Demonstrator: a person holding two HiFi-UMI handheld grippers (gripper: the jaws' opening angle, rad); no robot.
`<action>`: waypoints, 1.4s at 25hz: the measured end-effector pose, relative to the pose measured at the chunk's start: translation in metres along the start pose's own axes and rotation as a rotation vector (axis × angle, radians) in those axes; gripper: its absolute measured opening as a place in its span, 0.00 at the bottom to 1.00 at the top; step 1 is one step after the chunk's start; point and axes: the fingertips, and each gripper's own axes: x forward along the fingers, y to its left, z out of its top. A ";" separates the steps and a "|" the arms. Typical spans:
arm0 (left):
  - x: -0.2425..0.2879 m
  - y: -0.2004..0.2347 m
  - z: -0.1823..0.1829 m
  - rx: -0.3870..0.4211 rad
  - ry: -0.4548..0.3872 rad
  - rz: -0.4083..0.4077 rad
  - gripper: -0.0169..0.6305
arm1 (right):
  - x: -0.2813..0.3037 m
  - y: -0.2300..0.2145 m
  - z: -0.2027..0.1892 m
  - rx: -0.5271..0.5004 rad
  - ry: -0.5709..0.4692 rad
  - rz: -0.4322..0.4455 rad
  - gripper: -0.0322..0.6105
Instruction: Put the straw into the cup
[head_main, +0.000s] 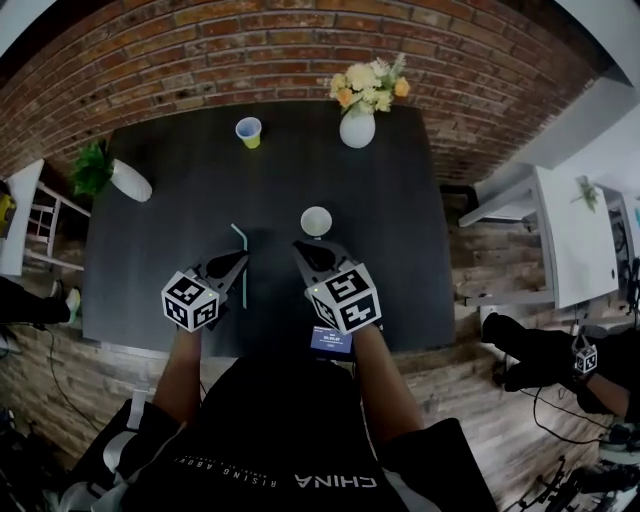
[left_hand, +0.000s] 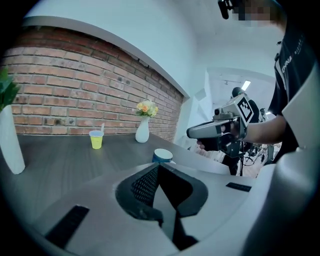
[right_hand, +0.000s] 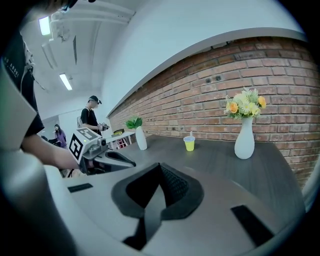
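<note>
A thin teal straw (head_main: 240, 252) lies flat on the dark table (head_main: 400, 240), running toward me. A white paper cup (head_main: 316, 221) stands upright a little right of the straw's far end; in the left gripper view this cup (left_hand: 163, 155) shows blue sides just past the jaws. My left gripper (head_main: 236, 263) hovers right beside the straw's near half, its jaws shut with nothing between them (left_hand: 159, 166). My right gripper (head_main: 304, 251) sits just short of the cup, and its jaws (right_hand: 160, 165) also meet with nothing held. The straw shows in neither gripper view.
A yellow cup (head_main: 248, 132) with a small stick in it and a white vase of flowers (head_main: 358, 125) stand at the table's far edge by the brick wall. A leafy plant in a white vase (head_main: 128, 180) is at the far left. A white side table (head_main: 575, 235) stands to the right.
</note>
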 end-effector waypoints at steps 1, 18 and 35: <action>0.000 0.003 -0.002 -0.011 0.005 0.013 0.03 | 0.000 0.001 0.001 -0.003 0.000 0.003 0.06; 0.014 0.046 -0.096 -0.253 0.309 0.261 0.21 | 0.009 -0.002 -0.001 -0.040 0.027 0.114 0.06; 0.020 0.053 -0.149 -0.254 0.584 0.453 0.21 | 0.023 -0.027 -0.007 -0.042 0.058 0.189 0.06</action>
